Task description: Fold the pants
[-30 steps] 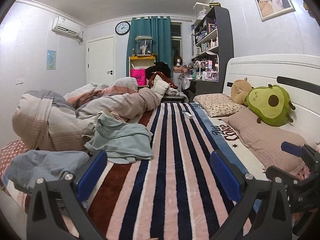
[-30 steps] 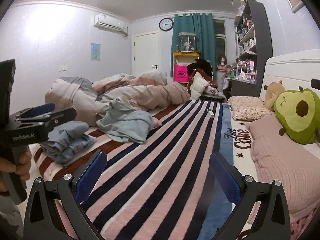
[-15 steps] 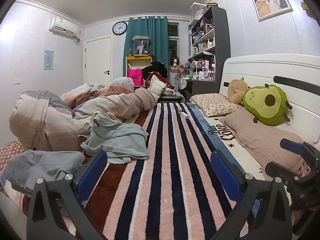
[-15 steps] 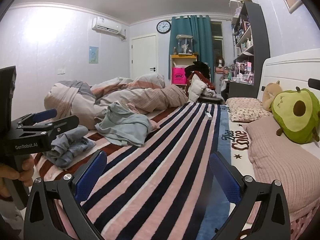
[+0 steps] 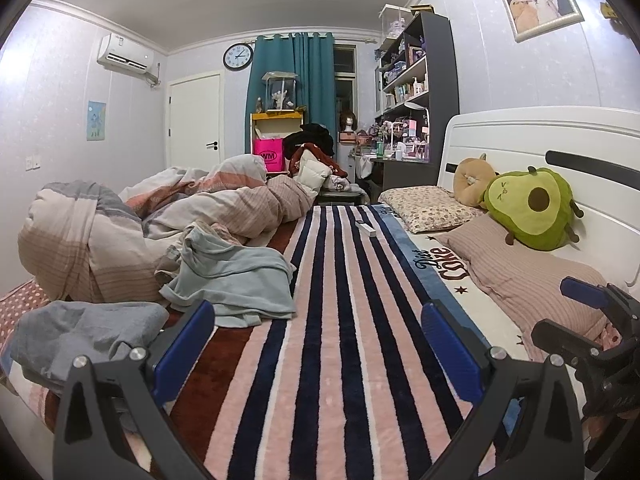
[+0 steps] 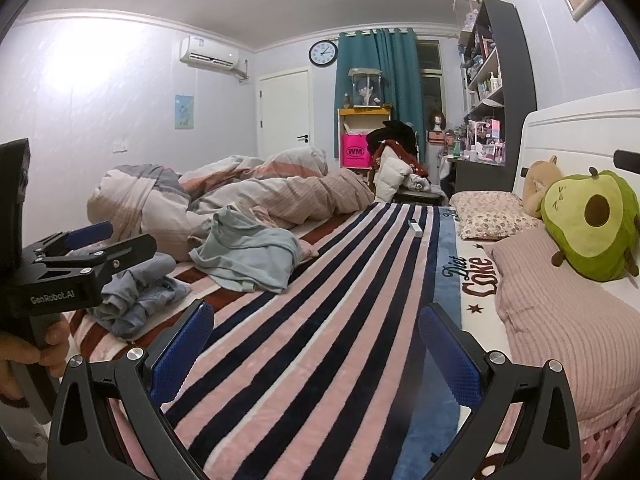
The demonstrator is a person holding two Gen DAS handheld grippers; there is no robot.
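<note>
The left gripper (image 5: 318, 344) and the right gripper (image 6: 316, 344) both hover over the striped blanket (image 5: 332, 360) with fingers spread wide, holding nothing. The pants (image 6: 136, 300), a crumpled grey-blue heap, lie on the bed just left of the right gripper, beside the left gripper. "GenRobot.AI" is written on the left gripper's body; ahead, the blanket reads "Diet Coke" and a pink bag (image 6: 354, 151) "WM".
</note>
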